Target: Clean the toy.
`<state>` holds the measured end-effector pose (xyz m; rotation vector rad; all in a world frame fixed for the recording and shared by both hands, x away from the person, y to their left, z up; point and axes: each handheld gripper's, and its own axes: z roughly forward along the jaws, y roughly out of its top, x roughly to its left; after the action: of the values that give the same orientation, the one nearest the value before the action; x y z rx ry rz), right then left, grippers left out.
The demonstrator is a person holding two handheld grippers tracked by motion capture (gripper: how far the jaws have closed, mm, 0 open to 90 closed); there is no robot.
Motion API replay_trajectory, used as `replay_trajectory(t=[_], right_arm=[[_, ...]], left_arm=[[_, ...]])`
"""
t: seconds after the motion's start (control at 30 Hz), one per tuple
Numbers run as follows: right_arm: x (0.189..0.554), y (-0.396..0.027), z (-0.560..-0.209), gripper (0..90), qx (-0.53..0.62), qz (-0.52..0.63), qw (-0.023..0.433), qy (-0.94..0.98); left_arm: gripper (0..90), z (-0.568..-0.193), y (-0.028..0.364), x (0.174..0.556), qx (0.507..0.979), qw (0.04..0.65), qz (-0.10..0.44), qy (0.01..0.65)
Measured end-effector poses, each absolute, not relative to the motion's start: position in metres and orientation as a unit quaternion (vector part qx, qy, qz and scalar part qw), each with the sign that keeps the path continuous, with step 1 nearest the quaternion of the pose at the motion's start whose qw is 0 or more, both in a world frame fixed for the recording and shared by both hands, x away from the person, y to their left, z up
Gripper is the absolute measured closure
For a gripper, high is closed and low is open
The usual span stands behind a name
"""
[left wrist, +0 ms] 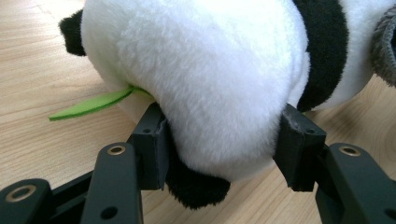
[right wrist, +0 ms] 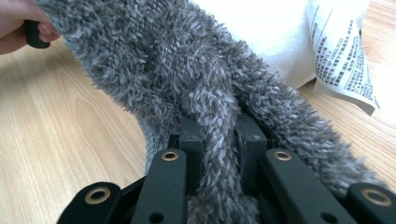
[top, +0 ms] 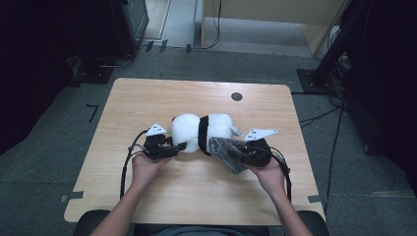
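The left gripper has its jaws about half spread, one pad pressed into each side of the soft black-and-white plush panda, clamped around the rounded white end next to a black paw. A thin green felt leaf sticks out from under that end. The right gripper has its jaws nearly together, pinching a fold of the shaggy grey knitted cloth; the rest of the cloth fans up and away from the pads toward the toy. A white printed care label hangs off the toy just beside it.

From the high view the panda lies on its side in the middle of the pale wooden worktop, the left gripper at one end, the right gripper at the other with the grey cloth touching the toy's near side.

It looks to me like the cloth is being worked onto or around the toy. To do it well, I'd keep the left grip steady so the toy cannot roll, and draw the cloth slowly, keeping the pinch deep in the fold so the loose pile does not slip free. Steer clear of the label, too.
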<state>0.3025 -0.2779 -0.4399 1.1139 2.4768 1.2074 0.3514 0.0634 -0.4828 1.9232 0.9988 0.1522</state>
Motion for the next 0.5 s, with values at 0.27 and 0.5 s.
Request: replay_trajectory(t=[0.27, 0.5], right_arm=[[0.298, -0.263, -0.425, 77.8, 0.352, 0.429, 0.076, 0.828], [0.307, -0.234, -0.41, 77.8, 0.332, 0.454, 0.075, 0.823]], left_arm=[[44.2, -0.483, 0.064, 0.352, 0.783, 0.465, 0.061, 0.408], [44.2, -0.482, 0.064, 0.351, 0.783, 0.465, 0.061, 0.409]])
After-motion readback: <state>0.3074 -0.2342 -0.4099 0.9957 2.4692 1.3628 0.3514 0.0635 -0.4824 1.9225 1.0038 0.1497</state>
